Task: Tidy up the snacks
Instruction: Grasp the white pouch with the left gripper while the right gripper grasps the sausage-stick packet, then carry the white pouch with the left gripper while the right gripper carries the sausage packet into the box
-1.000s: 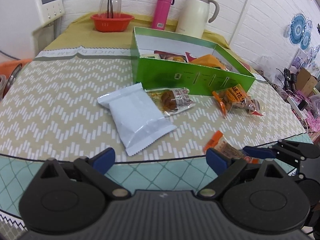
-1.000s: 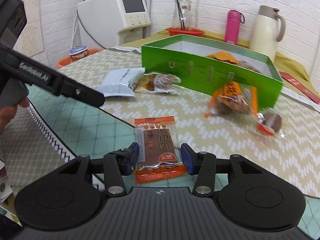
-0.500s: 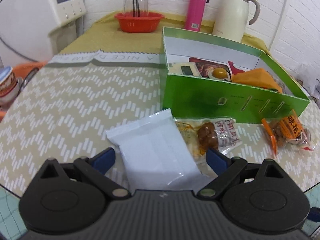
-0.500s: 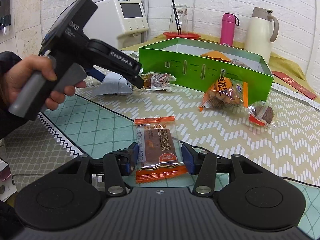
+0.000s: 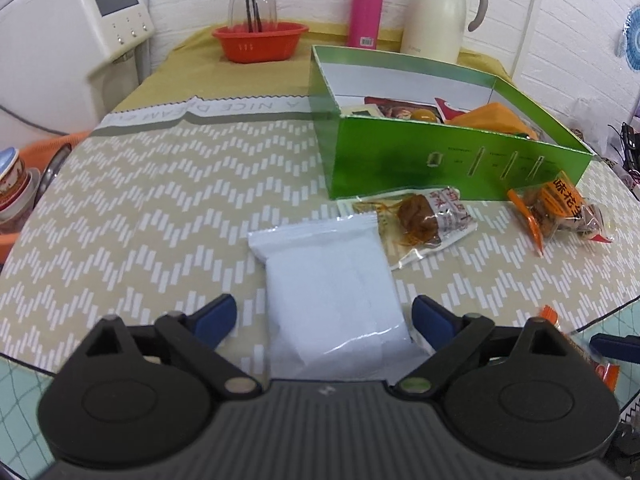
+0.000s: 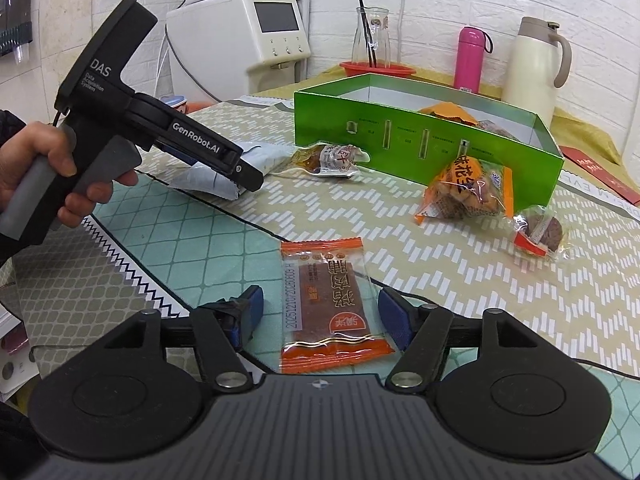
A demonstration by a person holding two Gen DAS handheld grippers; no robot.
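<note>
Snack packets (image 5: 496, 114) inside green box (image 5: 452, 164), others outside on tablecloth (image 5: 160, 216)

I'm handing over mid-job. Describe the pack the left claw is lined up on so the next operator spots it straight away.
Start at the open green box on the zigzag tablecloth. In front of its near left corner lies a clear wrapper with a brown snack; overlapping that wrapper's edge is the plain white pillow pack, between the open left claw fingers. It alone is opaque and unprinted.
</note>
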